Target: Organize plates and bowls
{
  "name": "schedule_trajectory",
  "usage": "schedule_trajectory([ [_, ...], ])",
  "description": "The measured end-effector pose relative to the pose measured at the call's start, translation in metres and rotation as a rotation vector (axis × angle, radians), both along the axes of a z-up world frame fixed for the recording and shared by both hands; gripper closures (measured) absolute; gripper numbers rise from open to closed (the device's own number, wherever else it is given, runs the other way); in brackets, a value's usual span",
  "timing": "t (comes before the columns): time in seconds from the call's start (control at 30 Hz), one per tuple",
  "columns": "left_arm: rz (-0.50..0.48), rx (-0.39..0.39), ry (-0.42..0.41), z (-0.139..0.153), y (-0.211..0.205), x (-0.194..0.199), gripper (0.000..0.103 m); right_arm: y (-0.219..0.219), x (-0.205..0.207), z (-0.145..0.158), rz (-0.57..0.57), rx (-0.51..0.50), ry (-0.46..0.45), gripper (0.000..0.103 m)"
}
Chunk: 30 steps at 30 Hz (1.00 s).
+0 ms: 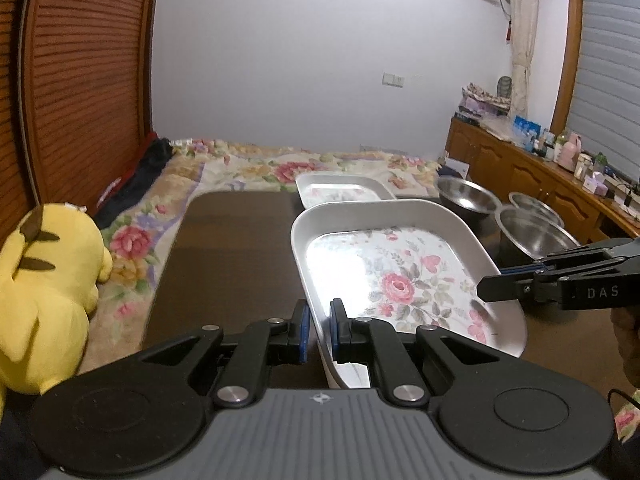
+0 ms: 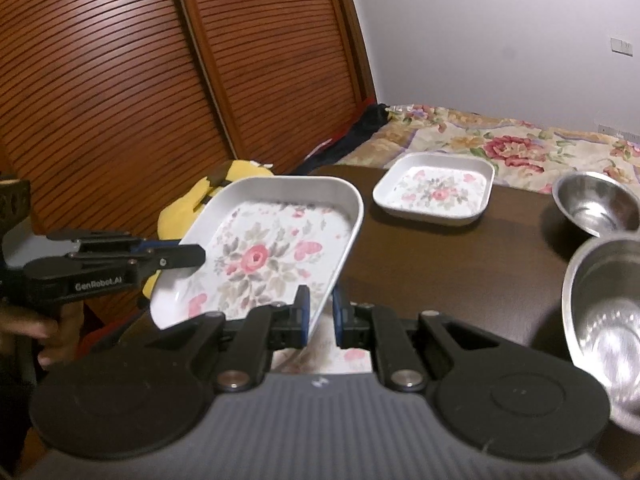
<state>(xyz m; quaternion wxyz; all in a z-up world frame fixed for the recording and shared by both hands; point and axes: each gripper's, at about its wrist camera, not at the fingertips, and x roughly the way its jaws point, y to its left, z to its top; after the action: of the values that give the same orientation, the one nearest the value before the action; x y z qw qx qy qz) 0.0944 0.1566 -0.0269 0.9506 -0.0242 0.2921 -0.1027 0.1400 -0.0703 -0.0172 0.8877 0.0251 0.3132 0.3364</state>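
Note:
A square white plate with a rose print (image 1: 394,276) (image 2: 268,252) is held tilted above the dark table (image 1: 228,248) (image 2: 432,264). My left gripper (image 1: 319,330) is shut on its near-left rim; it shows from the side in the right wrist view (image 2: 192,258). My right gripper (image 2: 321,316) is shut on the plate's opposite rim; it shows in the left wrist view (image 1: 496,284). A second floral plate (image 1: 340,192) (image 2: 434,190) lies flat on the table farther back. Steel bowls (image 1: 466,196) (image 1: 532,236) (image 2: 596,202) (image 2: 608,312) stand at the right.
A yellow plush toy (image 1: 44,292) (image 2: 208,196) lies on the floral bedspread (image 1: 280,168) left of the table. Slatted wooden doors (image 2: 160,80) stand at the left. A wooden cabinet (image 1: 520,168) with small items runs along the right wall.

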Motion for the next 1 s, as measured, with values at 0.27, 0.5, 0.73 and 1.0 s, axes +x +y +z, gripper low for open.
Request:
schedule_trajectory([
  [0.27, -0.016, -0.004, 0.059, -0.023, -0.01, -0.006, 0.091, -0.007, -0.014, -0.025, -0.031, -0.004, 0.036, 0.089],
  [0.5, -0.013, 0.017, 0.066, -0.03, -0.012, -0.004, 0.091, -0.011, -0.03, -0.04, -0.076, 0.014, 0.033, 0.089],
  [0.73, -0.006, 0.045, 0.074, -0.039, -0.015, 0.002, 0.091, -0.007, -0.038, -0.042, -0.109, 0.014, -0.011, 0.089],
  [1.0, 0.001, 0.059, 0.069, -0.042, -0.016, 0.003, 0.091, 0.0, -0.048, -0.047, -0.149, 0.003, -0.084, 0.088],
])
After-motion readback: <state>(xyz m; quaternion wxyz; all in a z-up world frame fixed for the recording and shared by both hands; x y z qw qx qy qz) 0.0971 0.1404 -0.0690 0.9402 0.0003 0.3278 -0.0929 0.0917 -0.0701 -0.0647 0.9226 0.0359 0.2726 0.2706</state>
